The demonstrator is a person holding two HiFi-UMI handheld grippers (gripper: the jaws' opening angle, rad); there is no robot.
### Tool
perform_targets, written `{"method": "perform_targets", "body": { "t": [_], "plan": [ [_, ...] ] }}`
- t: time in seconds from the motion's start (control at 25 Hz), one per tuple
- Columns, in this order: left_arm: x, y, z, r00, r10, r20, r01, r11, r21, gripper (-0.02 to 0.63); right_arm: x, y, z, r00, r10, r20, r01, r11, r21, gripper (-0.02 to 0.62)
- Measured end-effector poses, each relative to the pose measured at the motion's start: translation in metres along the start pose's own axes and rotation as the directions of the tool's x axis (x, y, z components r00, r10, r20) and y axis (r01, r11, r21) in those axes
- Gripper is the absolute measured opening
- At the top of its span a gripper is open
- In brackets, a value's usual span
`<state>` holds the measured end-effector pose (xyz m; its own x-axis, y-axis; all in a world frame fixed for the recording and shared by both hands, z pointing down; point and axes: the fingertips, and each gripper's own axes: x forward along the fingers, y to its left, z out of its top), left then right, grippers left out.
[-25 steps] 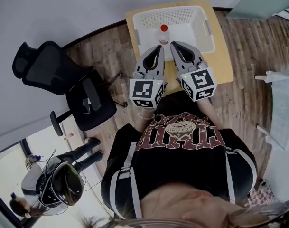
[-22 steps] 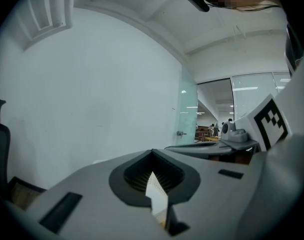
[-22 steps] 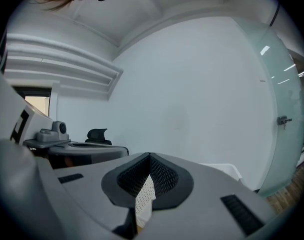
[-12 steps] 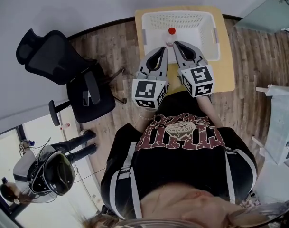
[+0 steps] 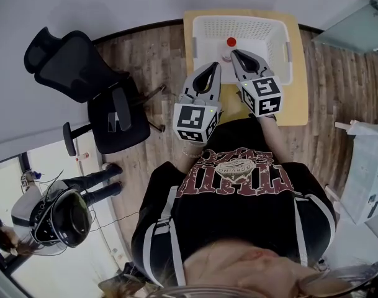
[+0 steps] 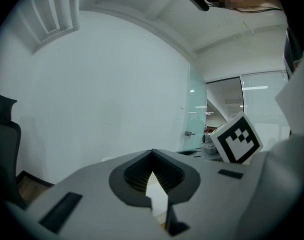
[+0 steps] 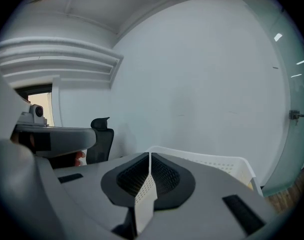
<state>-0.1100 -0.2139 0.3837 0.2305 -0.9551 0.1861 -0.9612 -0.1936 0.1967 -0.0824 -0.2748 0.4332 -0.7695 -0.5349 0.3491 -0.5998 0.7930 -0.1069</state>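
A white slotted basket [image 5: 263, 27] stands on a small wooden table [image 5: 298, 98]. Inside it is a small clear bottle with a red cap [image 5: 231, 43]. My right gripper [image 5: 234, 53] is shut and empty, its tips over the basket's near rim, just short of the bottle. My left gripper [image 5: 216, 66] is also shut and empty, a little behind and to the left, over the table's near left edge. The basket's rim [image 7: 206, 159] shows past the right gripper [image 7: 150, 156]. The right gripper's marker cube [image 6: 235, 138] shows beside the left gripper [image 6: 152, 154].
A black office chair [image 5: 89, 92] stands on the wood floor to the left of the table. A white wall runs behind the table. Another person with a dark helmet [image 5: 64, 219] is at the lower left. White furniture [image 5: 369, 166] stands at the right edge.
The right gripper has moved forward over the basket's near rim, closer to the bottle. The left gripper has kept about the same place. Both stay shut.
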Motion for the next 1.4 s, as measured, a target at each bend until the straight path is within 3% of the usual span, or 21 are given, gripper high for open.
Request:
{"method": "perform_targets", "body": {
  "t": [0.48,0.84,1.4],
  "plan": [
    [-0.005,0.014,-0.001,0.998,0.059,-0.001,-0.059,0.998,-0.013,0.044,0.028,-0.014,-0.004,0.999,0.012,-0.038,-0.013,0.999,-0.042,0.025],
    [-0.012,0.022,-0.002,0.995,0.104,0.000,-0.104,0.994,-0.019,0.044,0.047,-0.026,-0.024,0.991,0.012,-0.130,-0.019,0.998,-0.052,0.123],
    [-0.015,0.030,-0.004,0.988,0.153,0.002,-0.153,0.987,-0.038,0.044,0.062,-0.043,-0.046,0.976,0.012,-0.216,-0.025,0.998,-0.056,0.178]
  ]
}}
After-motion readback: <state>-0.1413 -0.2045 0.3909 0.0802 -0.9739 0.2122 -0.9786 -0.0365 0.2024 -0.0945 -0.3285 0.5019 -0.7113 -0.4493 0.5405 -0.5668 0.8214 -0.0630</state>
